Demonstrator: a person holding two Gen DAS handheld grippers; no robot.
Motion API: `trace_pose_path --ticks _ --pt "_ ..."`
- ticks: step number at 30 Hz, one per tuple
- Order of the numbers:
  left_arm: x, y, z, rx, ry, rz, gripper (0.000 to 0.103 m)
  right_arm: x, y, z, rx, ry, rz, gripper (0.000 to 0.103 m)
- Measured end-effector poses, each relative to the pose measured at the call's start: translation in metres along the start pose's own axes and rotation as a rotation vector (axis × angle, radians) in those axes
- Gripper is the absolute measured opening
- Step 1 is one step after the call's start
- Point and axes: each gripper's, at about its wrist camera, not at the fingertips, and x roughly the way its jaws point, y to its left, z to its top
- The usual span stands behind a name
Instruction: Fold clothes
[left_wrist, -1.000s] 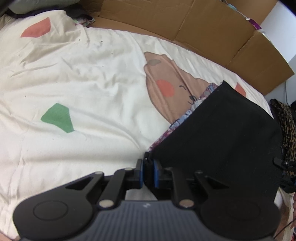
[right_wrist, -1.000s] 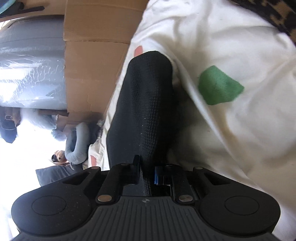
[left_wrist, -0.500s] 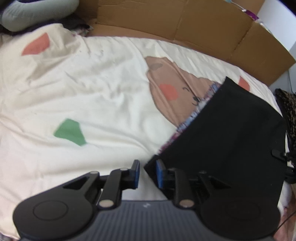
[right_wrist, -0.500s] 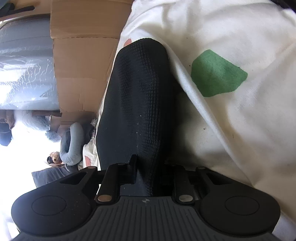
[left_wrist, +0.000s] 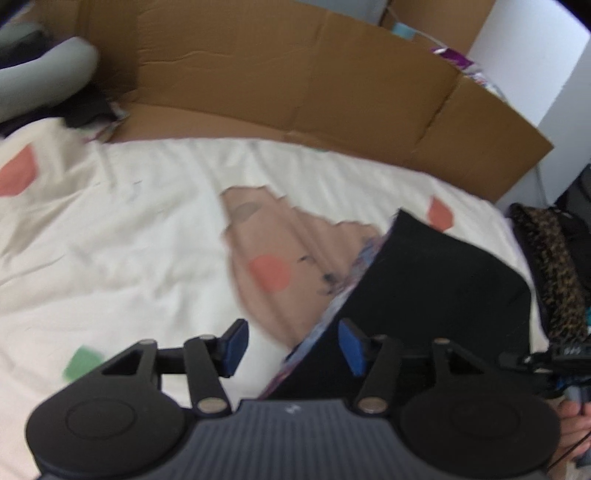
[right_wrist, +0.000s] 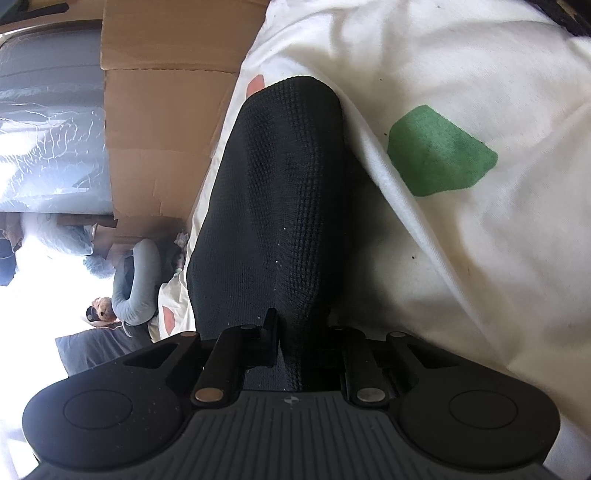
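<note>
- Your left gripper (left_wrist: 291, 347) is spread wide with nothing between its blue pads; it hangs over the near edge of the bedsheet (left_wrist: 129, 266), just beside the near left corner of the black garment (left_wrist: 436, 288).
- Your right gripper (right_wrist: 306, 343) is pinching that black garment (right_wrist: 277, 206); the knit cloth runs out from between the fingers and arches away in a rounded fold. Judged from this, the pinch keeps one edge tensioned so the panel holds its shape.
- The black garment lies toward the right edge of the bedsheet as a flat, straight-edged panel on top of a patterned cloth (left_wrist: 332, 314), whose border shows along its left side.
- The straight edges suggest a fold is already set; how many remain cannot be told.
- Beyond it, a leopard-print item (left_wrist: 554, 266) lies off the right edge, apart from the work.
- Flattened cardboard (left_wrist: 295, 74) stands along the far edge of the bedsheet.
</note>
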Motion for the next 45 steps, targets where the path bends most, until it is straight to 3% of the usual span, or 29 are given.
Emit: trace_pose_path --ticks 6,9,12,19,27,41,45 --pt "0.027 -0.013 0.004 0.018 0.023 -0.093 0.06 0.0 -0.003 -0.002 0.005 -0.01 0.014 0.015" --pt "0.041 -0.014 0.002 0.032 0.042 -0.095 0.06 -0.001 -0.003 -0.003 0.009 -0.009 0.02 0.015" --pt "0.05 -0.01 0.0 0.008 0.059 -0.112 0.06 -0.002 -0.001 -0.002 -0.003 -0.004 0.013 0.008" --pt "0.062 0.0 -0.002 -0.061 0.096 -0.166 0.053 -0.01 0.012 0.002 -0.052 0.004 -0.016 0.007" --pt "0.06 -0.002 -0.01 -0.111 0.119 -0.203 0.039 -0.029 0.027 0.013 -0.093 -0.01 -0.036 0.007" --pt "0.063 -0.031 -0.029 -0.144 0.171 -0.265 0.036 -0.059 0.025 0.037 -0.144 0.036 -0.153 0.007" --pt "0.062 -0.04 -0.026 -0.092 0.177 -0.271 0.035 -0.068 0.018 0.037 -0.13 0.031 -0.164 0.007"
